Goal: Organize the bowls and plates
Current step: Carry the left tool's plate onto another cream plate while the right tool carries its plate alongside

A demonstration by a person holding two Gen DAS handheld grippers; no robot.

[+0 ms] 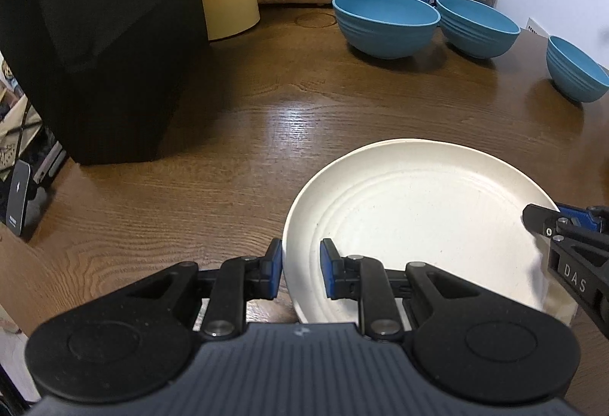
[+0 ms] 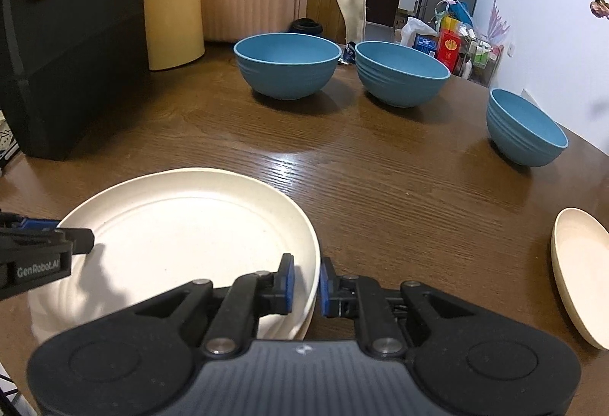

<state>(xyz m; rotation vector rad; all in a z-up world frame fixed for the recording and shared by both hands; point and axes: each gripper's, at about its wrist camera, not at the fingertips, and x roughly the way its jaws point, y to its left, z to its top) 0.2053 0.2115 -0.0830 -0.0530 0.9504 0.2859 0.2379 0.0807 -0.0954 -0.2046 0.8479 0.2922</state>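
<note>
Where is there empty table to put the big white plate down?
Bare wood lies between the cream plate and the three blue bowls, and between it and a second plate at the right edge. The far side is crowded with bowls; a black box fills the left.

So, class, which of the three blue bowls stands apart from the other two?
The bowl furthest right, nearer the table's right edge; the other two bowls sit side by side at the back.

A cream plate [image 2: 182,225] is being shown on a brown table [image 2: 380,187] with wavy wood lines. Three bowls [image 2: 287,66] are being seen in blue, with ridged sides. The grippers [image 2: 306,284] are being seen in black, with blue pads [image 2: 289,282].
</note>
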